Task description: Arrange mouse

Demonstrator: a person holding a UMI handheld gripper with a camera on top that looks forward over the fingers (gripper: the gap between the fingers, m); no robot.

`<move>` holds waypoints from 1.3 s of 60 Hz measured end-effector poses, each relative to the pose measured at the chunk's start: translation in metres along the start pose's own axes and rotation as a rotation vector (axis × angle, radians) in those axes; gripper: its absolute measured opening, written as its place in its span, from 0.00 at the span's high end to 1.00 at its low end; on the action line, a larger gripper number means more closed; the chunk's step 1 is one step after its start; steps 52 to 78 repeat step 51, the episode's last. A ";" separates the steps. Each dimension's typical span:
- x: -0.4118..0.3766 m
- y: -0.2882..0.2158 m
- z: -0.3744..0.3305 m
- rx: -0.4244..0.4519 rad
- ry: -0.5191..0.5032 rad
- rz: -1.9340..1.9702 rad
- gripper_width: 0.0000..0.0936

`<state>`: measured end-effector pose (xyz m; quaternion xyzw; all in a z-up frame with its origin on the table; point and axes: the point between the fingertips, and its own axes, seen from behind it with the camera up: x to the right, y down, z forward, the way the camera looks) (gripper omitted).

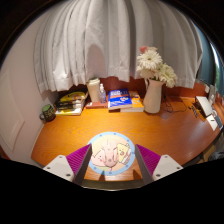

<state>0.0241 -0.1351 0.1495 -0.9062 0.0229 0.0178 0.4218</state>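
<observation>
**Mouse on its round mat at the near edge, gripper around it**

A white curtain (100, 45) hangs behind a wooden desk (150, 130) that fills the scene. Along the far edge of the desk, from left to right, there is a small dark pot (47, 113) at the far left corner, then a low stack of books (71, 101), a pale jar (95, 91), a blue book (121, 98) and a white vase with flowers (153, 88). At the right edge some pale objects lie, too small to name.

At the near edge, in the middle, a round light-blue mat (111, 150) lies on the desk, and the mouse (106, 156) rests on it. The gripper (111, 160) stands with its fingers apart, one at each side of the mouse; the purple pads (80, 156) show gaps to it, so I judge that it is not yet clamped.

As for the task, the mouse seems already on its mat. I cannot tell whether it must still be turned or moved.
</observation>
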 end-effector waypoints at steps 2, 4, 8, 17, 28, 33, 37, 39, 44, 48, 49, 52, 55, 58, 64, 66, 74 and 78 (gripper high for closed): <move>0.003 -0.005 -0.016 0.019 -0.002 -0.005 0.09; 0.006 -0.008 -0.031 0.038 -0.002 -0.010 0.08; 0.016 -0.015 -0.060 0.071 -0.002 -0.013 0.09; 0.034 -0.022 -0.106 0.134 -0.002 -0.018 0.09; 0.050 -0.016 -0.138 0.167 -0.002 -0.009 0.10; 0.055 -0.006 -0.145 0.166 0.002 -0.007 0.10; 0.056 0.000 -0.149 0.164 -0.001 -0.008 0.10; 0.056 0.003 -0.150 0.164 -0.002 -0.005 0.10; 0.057 0.008 -0.153 0.163 -0.004 -0.008 0.10; 0.058 0.010 -0.155 0.170 -0.005 -0.009 0.10; 0.058 0.010 -0.156 0.172 -0.005 -0.010 0.10; 0.058 0.011 -0.157 0.175 -0.005 -0.010 0.10; 0.058 0.011 -0.157 0.175 -0.005 -0.010 0.10; 0.058 0.011 -0.157 0.175 -0.005 -0.010 0.10; 0.058 0.011 -0.157 0.175 -0.005 -0.010 0.10; 0.058 0.011 -0.157 0.175 -0.005 -0.010 0.10; 0.058 0.011 -0.157 0.175 -0.005 -0.010 0.10; 0.058 0.011 -0.157 0.175 -0.005 -0.010 0.10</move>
